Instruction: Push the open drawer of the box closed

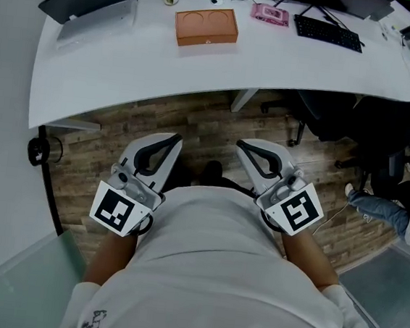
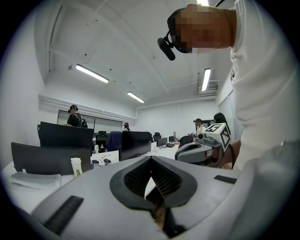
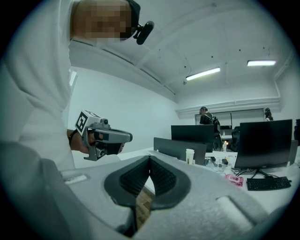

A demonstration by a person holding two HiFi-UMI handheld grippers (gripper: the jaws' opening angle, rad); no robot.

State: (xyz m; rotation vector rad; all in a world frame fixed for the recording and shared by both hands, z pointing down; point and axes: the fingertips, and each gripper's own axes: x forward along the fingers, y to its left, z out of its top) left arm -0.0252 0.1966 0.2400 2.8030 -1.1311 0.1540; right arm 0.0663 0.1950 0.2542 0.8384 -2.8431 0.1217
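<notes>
As the head view shows, a flat orange rectangular box [image 1: 206, 26] sits by the white curved counter's [image 1: 274, 65] far edge, with the left tongs [image 1: 172, 140] and right tongs [image 1: 242, 144] off its near edge. Left gripper view: closed, empty. Right gripper view: likewise.

Flat orange box [image 1: 207, 27] on table [image 1: 128, 64]

The box [image 1: 206, 26] shows only its top, so its drawer front is hidden and I cannot tell how it stands. At 2 o'clock from it, a pink thing [image 1: 270, 14] is too small to name. At 1 o'clock in the head view, the top edge cuts off a monitor [image 1: 331, 0].
</notes>
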